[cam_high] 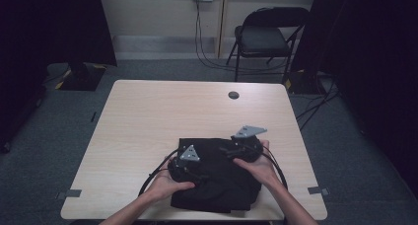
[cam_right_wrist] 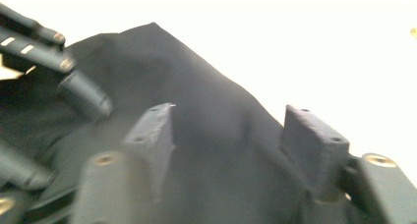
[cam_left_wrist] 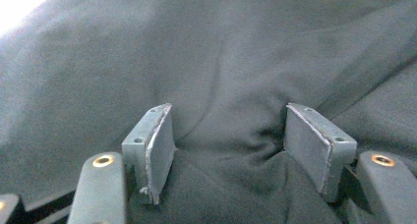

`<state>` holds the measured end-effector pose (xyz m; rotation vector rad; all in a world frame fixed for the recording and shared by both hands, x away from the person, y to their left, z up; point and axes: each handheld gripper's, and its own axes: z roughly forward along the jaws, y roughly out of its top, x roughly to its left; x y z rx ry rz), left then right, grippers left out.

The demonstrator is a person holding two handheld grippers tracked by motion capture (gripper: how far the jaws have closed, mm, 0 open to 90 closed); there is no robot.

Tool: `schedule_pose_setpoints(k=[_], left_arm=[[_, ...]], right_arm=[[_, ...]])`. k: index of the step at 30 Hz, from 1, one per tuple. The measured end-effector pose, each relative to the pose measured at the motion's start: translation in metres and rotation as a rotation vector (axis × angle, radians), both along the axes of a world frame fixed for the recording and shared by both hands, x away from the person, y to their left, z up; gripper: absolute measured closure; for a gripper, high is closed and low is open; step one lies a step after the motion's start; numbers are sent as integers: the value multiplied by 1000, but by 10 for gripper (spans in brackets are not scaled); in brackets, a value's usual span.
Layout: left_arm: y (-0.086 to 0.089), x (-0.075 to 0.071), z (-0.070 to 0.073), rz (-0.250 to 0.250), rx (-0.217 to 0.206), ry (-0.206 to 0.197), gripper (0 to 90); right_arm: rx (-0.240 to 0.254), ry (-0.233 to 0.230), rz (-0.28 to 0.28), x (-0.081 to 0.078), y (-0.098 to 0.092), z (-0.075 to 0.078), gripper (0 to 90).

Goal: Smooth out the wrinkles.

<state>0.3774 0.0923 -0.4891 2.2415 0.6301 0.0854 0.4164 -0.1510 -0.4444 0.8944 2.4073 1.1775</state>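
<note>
A black folded garment (cam_high: 219,188) lies on the wooden table (cam_high: 157,111) near its front edge. My left gripper (cam_high: 194,168) rests on the cloth's left part, held by a hand. In the left gripper view the jaws (cam_left_wrist: 228,130) stand wide apart on the dark fabric (cam_left_wrist: 221,52), with a small crease between them and no pad pressing on it. My right gripper (cam_high: 231,150) sits on the garment's far right part. Its jaws (cam_right_wrist: 228,130) are spread over a raised ridge of the fabric (cam_right_wrist: 162,62); the other gripper (cam_right_wrist: 78,94) is at the upper left there.
A round cable hole (cam_high: 233,94) sits near the table's far edge. Behind the table stands a black folding chair (cam_high: 263,37), and cables run across the carpet. Dark curtains hang at both sides. Tape marks (cam_high: 319,190) flag the table's front corners.
</note>
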Motion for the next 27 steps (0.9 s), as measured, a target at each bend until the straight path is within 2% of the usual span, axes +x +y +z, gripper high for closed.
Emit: schedule_pose_setpoints(k=[1, 3, 5, 9, 15, 16, 18, 21, 24, 27], left_arm=[[0, 3, -2, 3, -12, 12, 361], [0, 4, -3, -2, -16, -4, 361], [1, 3, -4, 4, -19, -2, 361], [1, 2, -4, 10, -22, -4, 361], [2, 1, -6, 24, -37, -6, 362], [2, 1, -6, 26, -39, -6, 362], [2, 1, -6, 30, -47, -5, 362], [3, 1, -6, 31, -49, -7, 363], [3, 0, -7, 37, -53, -6, 363], [3, 0, -7, 37, -55, -9, 363]], right_arm=[[7, 18, 9, 10, 4, -2, 311], [11, 16, 20, 26, 13, -6, 279], [21, 64, 26, 43, 22, -13, 238], [-3, 114, 32, 64, 32, -31, 217], [-44, 160, 25, 74, 31, -48, 171], [-38, 172, 24, 75, 30, -50, 164], [-35, 177, 26, 77, 29, -51, 161], [-62, 164, 37, 75, 29, -50, 161], [-53, 175, 53, 72, 26, -50, 166], [-48, 190, 99, 66, 22, -49, 189]])
